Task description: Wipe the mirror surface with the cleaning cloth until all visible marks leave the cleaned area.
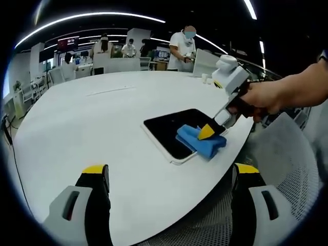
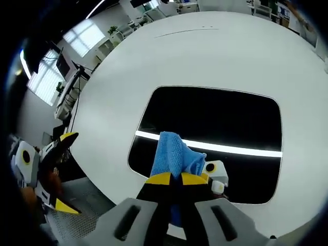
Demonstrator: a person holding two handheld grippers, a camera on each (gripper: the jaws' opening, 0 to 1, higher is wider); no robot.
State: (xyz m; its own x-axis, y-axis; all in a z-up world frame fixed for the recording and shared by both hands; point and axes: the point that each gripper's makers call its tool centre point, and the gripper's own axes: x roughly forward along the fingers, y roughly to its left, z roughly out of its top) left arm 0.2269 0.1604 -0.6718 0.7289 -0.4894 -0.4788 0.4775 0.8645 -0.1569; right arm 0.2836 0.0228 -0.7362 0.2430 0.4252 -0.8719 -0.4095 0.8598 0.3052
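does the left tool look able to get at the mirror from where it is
Probably yes. The left tool hangs open over bare table, with nothing between it and the mirror. The right tool and blue cloth cover only the mirror's near corner.

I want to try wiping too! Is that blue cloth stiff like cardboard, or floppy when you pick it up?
Probably floppy: the blue cloth bunches into soft folds where the right gripper pinches it. It looks light, since a small pinch holds the whole bundle. It should slide easily, because the mirror under it looks smooth and shiny.
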